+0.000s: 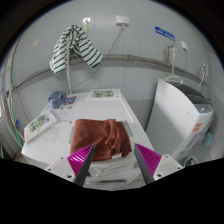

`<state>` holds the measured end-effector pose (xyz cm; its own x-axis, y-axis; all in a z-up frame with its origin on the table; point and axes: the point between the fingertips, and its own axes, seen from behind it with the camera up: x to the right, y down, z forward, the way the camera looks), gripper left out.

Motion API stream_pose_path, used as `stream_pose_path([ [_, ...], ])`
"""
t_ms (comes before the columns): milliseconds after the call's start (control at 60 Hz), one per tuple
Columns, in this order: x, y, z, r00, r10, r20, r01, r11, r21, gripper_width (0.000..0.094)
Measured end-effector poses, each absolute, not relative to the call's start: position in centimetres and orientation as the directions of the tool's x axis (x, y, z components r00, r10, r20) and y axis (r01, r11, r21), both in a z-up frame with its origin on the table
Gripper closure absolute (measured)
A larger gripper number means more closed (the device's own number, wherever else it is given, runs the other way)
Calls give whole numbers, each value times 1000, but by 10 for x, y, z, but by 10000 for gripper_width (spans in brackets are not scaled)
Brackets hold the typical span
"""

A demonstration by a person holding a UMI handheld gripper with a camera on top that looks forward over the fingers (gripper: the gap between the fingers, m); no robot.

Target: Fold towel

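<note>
A reddish-brown towel (pixel 101 136) lies folded in a thick bundle on a white table (pixel 112 98), just ahead of my fingers. My gripper (pixel 116 158) is open and holds nothing. Its left pad (pixel 82 157) overlaps the towel's near left corner and its right pad (pixel 150 157) sits just off the towel's near right corner. The towel's near edge lies between the fingertips, resting on the table.
A striped green and white cloth (pixel 73 45) hangs on a stand behind the table. A white appliance (pixel 179 117) stands to the right. Small items (pixel 58 99) and papers (pixel 42 122) lie on the table's left side. A white wall is behind.
</note>
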<state>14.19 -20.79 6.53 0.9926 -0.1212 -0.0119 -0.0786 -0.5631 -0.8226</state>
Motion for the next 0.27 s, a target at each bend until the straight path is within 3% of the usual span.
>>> stream_pose_path([
  [267, 94, -296, 76, 988, -116, -100, -149, -582, -800, 99],
])
